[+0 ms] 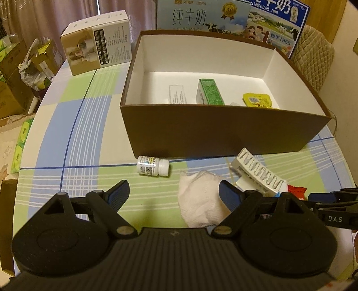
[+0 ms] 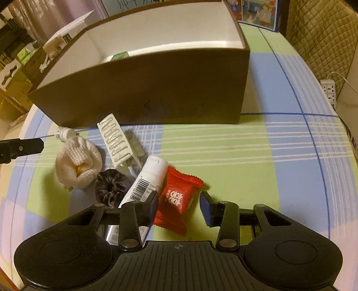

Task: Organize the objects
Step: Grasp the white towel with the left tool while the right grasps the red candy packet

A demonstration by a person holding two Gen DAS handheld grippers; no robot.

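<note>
A brown box (image 1: 223, 134) with a white inside stands on the checked tablecloth; it holds a green carton (image 1: 210, 91), a clear case (image 1: 177, 95) and a yellow packet (image 1: 258, 100). In front lie a white pill bottle (image 1: 153, 166), a white cloth pouch (image 1: 201, 199) and a white hair claw (image 1: 257, 173). My left gripper (image 1: 173, 195) is open above the cloth in front of the bottle. My right gripper (image 2: 180, 207) is open around a red snack packet (image 2: 177, 199). Beside it lie a white tube (image 2: 145, 181), a dark scrunchie (image 2: 110, 187), the claw (image 2: 115, 142) and the pouch (image 2: 77, 162).
A tan product box (image 1: 96, 44) stands at the table's far left, milk cartons (image 1: 201, 15) behind the brown box. Cardboard boxes (image 1: 13, 73) pile up on the floor left. A quilted chair (image 2: 324, 33) and a power strip (image 2: 329, 90) are at the right.
</note>
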